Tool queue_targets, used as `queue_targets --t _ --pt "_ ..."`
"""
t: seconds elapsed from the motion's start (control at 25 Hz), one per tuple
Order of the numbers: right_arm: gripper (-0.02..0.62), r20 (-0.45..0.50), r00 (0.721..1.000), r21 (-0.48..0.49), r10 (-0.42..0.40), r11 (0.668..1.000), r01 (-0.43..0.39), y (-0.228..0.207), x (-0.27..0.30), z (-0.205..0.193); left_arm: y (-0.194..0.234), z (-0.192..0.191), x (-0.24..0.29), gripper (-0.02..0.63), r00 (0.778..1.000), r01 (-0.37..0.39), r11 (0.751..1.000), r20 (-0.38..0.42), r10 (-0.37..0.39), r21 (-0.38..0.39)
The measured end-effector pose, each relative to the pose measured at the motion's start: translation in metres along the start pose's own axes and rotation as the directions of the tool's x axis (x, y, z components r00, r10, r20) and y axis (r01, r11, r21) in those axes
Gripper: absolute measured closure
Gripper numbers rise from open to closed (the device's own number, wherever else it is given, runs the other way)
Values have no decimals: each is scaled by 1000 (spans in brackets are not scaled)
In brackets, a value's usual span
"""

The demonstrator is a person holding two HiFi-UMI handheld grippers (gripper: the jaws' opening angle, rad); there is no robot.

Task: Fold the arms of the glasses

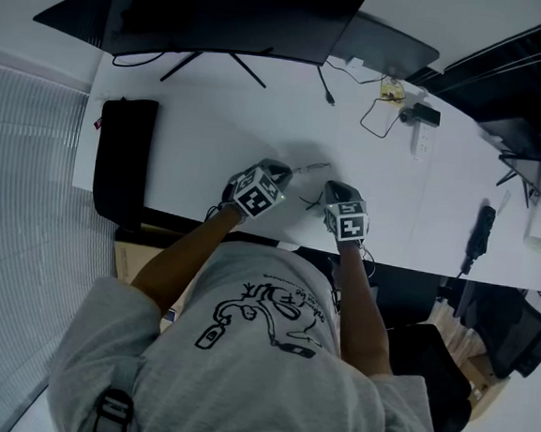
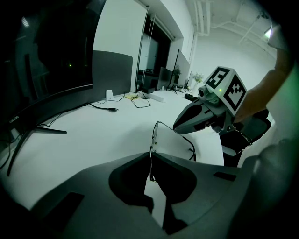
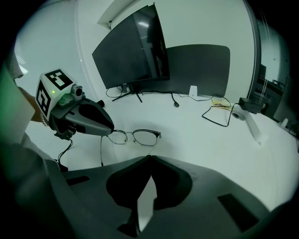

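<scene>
Near the front edge of the desk point(image 1: 212, 130), the left gripper point(image 2: 150, 158) is pinching one end of the glasses point(image 3: 145, 137), while the right gripper point(image 3: 150, 158) is pressing its jaws together on their arm point(image 3: 155, 145).

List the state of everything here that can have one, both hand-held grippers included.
glasses: both arms unfolded, gripped at both ends
left hand-held gripper: shut on the glasses at one end of the frame
right hand-held gripper: shut on the glasses, at the tip of the other arm
monitor: screen dark
cable: plug end loose, not plugged in
</scene>
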State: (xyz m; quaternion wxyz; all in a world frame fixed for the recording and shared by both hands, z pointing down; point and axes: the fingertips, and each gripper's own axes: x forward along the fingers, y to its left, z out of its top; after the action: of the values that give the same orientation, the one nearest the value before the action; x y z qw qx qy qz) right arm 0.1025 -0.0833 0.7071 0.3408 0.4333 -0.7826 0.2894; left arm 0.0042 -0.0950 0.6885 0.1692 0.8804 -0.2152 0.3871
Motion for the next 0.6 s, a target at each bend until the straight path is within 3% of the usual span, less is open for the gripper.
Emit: queue_targets --t 0.6 --pt "588 30 1000 4 11 1000 -11 5 -4 9 -5 -1 -1 574 1000 3 1000 -3 -3 -2"
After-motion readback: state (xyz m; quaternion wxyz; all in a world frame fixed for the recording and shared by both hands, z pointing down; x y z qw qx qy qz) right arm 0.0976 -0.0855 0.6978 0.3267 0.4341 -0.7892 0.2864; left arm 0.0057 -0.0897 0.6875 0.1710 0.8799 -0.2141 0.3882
